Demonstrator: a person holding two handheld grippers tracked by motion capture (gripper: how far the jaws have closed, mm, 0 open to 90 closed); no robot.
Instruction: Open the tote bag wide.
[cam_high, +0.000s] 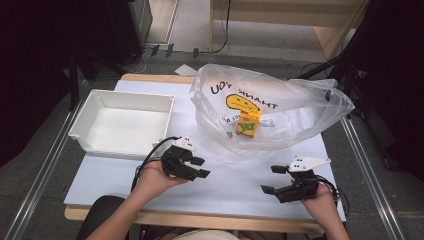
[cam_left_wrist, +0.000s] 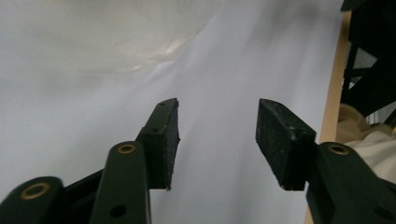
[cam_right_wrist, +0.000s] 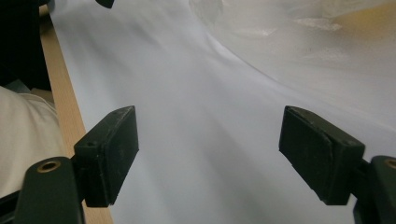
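Jaws of the left gripper (cam_high: 201, 167) stand spread and empty near the clear plastic bag (cam_high: 300, 107); the yellow carton (cam_high: 248, 123) lies inside it, beyond both; the right gripper (cam_high: 273, 179) gapes empty.

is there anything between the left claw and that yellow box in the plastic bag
Yes. The yellow box lies inside the clear plastic bag, whose near wall sits between it and the open left claw. The bare table between claw and bag holds nothing else.
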